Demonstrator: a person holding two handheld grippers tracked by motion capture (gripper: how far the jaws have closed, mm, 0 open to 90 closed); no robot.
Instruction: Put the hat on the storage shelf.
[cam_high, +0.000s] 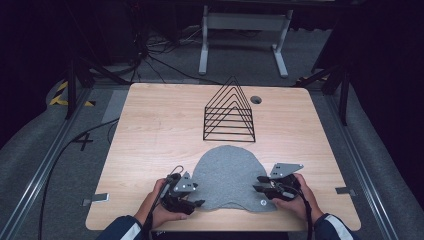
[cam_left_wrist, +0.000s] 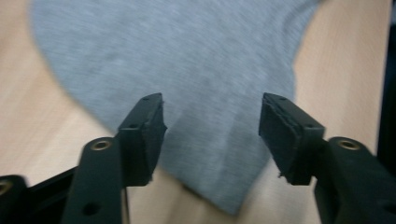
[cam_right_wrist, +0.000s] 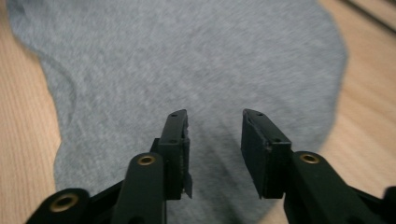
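Observation:
A grey dome-shaped cloth (cam_high: 227, 176) lies flat on the wooden table (cam_high: 150, 135), near the front edge. My left gripper (cam_high: 199, 203) sits at the cloth's near left corner, jaws open, with the cloth's corner (cam_left_wrist: 224, 154) between and below them. My right gripper (cam_high: 258, 183) is at the cloth's right side, jaws open over the grey fabric (cam_right_wrist: 187, 70). Neither gripper holds anything. A small round metal snap (cam_high: 263, 202) shows on the cloth's near right corner.
A black wire rack (cam_high: 229, 112) of triangular dividers stands behind the cloth at mid-table. A round cable hole (cam_high: 256, 99) sits at the table's back. A white table frame (cam_high: 244, 35) and cables lie on the floor beyond.

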